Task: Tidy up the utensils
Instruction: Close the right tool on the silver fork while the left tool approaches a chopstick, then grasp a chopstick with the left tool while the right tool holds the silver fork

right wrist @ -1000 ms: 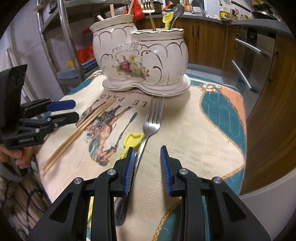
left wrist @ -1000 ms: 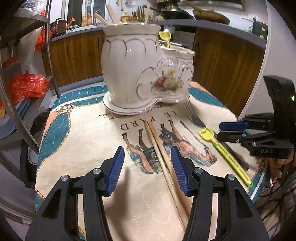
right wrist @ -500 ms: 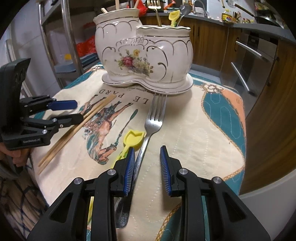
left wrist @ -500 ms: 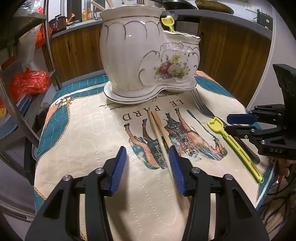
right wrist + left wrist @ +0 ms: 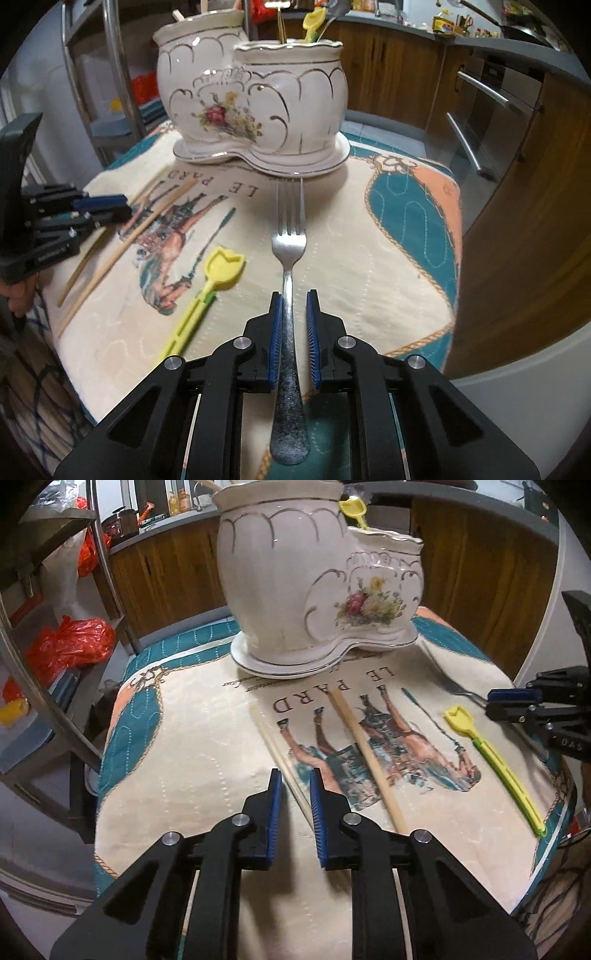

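Note:
A white two-cup ceramic holder (image 5: 317, 587) (image 5: 258, 107) with utensils in it stands at the table's far side. My left gripper (image 5: 294, 781) has its jaws narrowed around one wooden chopstick (image 5: 275, 746); a small gap shows. The other chopstick (image 5: 364, 753) lies just to its right. My right gripper (image 5: 294, 299) straddles the handle of a metal fork (image 5: 289, 254); the left pad touches it and a gap shows on the right. A yellow plastic spoon (image 5: 218, 273) (image 5: 491, 764) lies left of the fork.
A printed quilted cloth (image 5: 184, 738) (image 5: 388, 236) covers the small table. A metal rack with red bags (image 5: 70, 646) stands to the left. Wooden cabinets (image 5: 517, 184) and an oven handle are close on the right.
My left gripper moved left, narrowed its jaws over one chopstick, and the two chopsticks now lie apart. My right gripper shifted so the fork handle lies between its jaws.

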Tool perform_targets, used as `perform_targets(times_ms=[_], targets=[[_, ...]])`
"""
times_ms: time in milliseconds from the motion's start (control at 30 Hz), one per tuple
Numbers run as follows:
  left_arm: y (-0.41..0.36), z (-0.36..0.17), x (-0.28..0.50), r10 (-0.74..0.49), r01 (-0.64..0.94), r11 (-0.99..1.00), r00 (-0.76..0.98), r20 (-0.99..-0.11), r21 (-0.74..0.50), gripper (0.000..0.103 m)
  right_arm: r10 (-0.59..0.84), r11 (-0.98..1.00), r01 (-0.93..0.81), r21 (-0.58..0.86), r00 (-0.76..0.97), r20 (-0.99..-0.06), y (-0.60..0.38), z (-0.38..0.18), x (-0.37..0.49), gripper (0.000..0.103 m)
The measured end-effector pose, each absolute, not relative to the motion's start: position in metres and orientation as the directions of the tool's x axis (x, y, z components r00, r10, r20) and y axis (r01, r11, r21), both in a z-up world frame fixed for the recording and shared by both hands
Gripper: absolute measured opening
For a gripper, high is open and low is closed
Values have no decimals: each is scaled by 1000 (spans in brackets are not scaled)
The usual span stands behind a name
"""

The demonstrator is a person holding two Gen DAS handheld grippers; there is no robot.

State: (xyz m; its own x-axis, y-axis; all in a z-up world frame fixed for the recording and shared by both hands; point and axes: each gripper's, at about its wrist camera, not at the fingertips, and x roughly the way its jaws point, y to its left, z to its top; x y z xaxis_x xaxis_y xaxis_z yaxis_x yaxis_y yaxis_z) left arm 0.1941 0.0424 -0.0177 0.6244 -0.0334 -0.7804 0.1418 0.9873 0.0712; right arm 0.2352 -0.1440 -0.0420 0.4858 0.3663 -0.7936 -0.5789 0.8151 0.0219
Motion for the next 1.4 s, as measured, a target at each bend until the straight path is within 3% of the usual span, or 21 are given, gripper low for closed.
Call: perform_targets(times_ms=[467,567,667,867,1400], targets=[[24,-10,227,46,298,940,367,-929,164,17,205,741,-671,-12,243,-948,-111,-33,272,14],[17,-11,228,75,314,931,343,-936,189,17,188,743,-669,-18,234,-954,-108,-33,274,14],[11,-9,226,89,316,927,335,-938,201,17,198,744,-669,-11,235,-952,-107,-34,273,8],[15,-8,227,58,291,944,324,-944,157,16,232,770,-638,11,264,-936,-118,-33,266,6],[32,-13,249,38,272,958,180,-983,87,16,146,771,-634,-55,260,-955,-116,-32,255,7]])
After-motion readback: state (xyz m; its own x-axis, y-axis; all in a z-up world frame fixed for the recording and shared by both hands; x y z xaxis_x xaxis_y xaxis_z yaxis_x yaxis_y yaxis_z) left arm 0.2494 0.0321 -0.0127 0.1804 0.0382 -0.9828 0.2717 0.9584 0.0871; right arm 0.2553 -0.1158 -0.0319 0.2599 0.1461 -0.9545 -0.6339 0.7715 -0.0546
